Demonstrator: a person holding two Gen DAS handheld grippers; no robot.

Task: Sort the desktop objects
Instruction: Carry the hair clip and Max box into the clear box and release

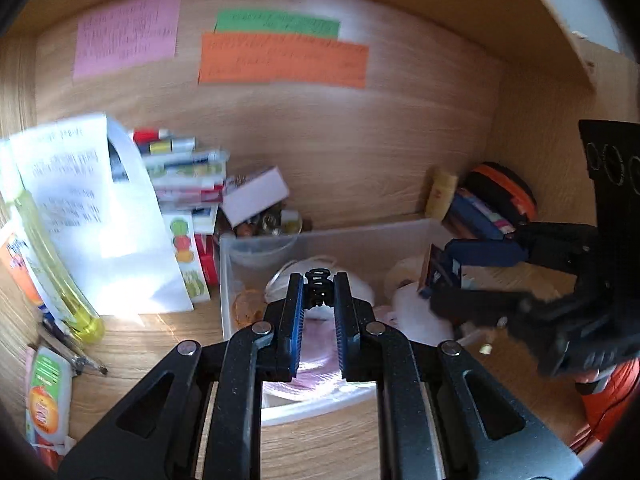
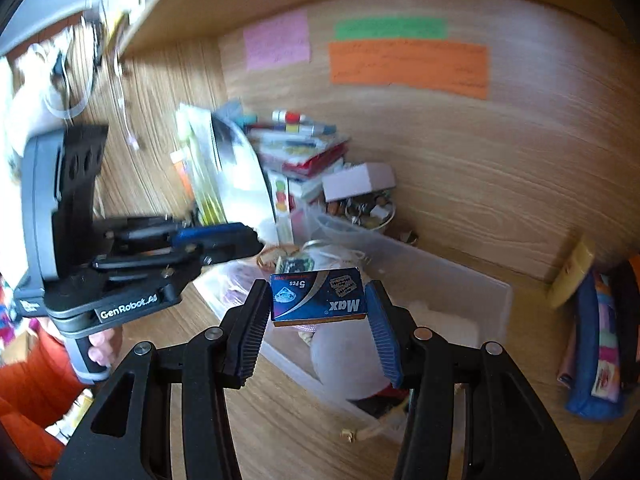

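Left wrist view: left gripper (image 1: 317,292) pinched a black hair clip (image 1: 317,285) above the clear bin (image 1: 360,232), not yet dropped. Right wrist view: right gripper (image 2: 318,300) clamped a blue blade box (image 2: 318,299) over the bin; desk clutter remained.

A black claw hair clip (image 1: 318,286) and a blue "Max" blade box (image 2: 319,297), both held above the clear bin (image 2: 472,280).
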